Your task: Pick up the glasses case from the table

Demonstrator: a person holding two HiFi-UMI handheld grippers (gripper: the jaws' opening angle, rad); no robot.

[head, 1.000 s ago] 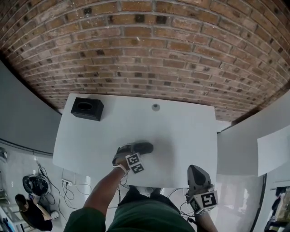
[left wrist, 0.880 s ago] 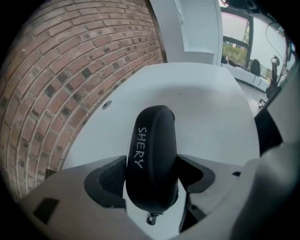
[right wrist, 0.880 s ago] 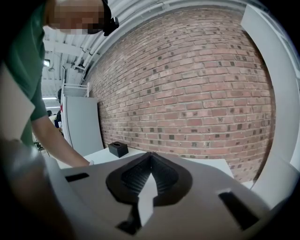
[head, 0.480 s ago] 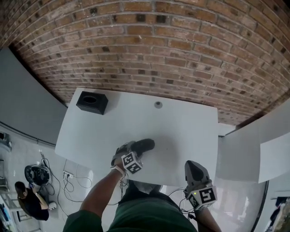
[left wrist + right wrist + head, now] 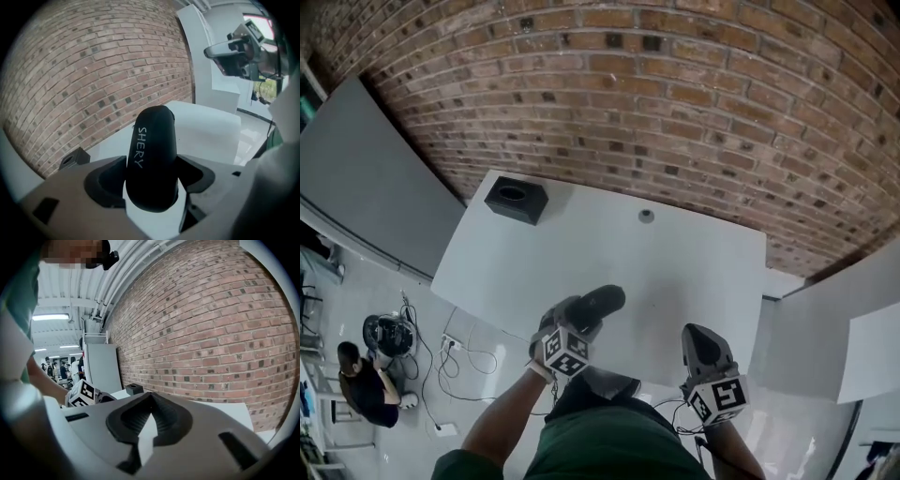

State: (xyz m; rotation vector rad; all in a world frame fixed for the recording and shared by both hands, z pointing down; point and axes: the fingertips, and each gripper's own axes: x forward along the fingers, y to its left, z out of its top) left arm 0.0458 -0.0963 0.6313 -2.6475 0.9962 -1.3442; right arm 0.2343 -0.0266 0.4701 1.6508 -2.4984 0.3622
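Observation:
The black glasses case [image 5: 600, 302], marked "SHERY" in white, is clamped between the jaws of my left gripper [image 5: 581, 315] over the near part of the white table [image 5: 675, 267]. In the left gripper view the case [image 5: 152, 154] sticks out forward and upward past the fingers [image 5: 105, 180], and the table surface shows below it. My right gripper [image 5: 698, 345] hangs off the table's near right edge. Its jaws [image 5: 150, 401] are together with nothing between them.
A small black box [image 5: 516, 200] with a round hole stands at the table's far left corner. A small grey round thing [image 5: 646, 216] lies near the far edge. A brick wall rises behind the table, with grey partitions at both sides. A person [image 5: 361, 384] sits on the floor at left.
The head view has swung, shifting the table rightward in the picture. The left gripper keeps its hold on the case and has drawn slightly nearer. The right gripper has hardly moved.

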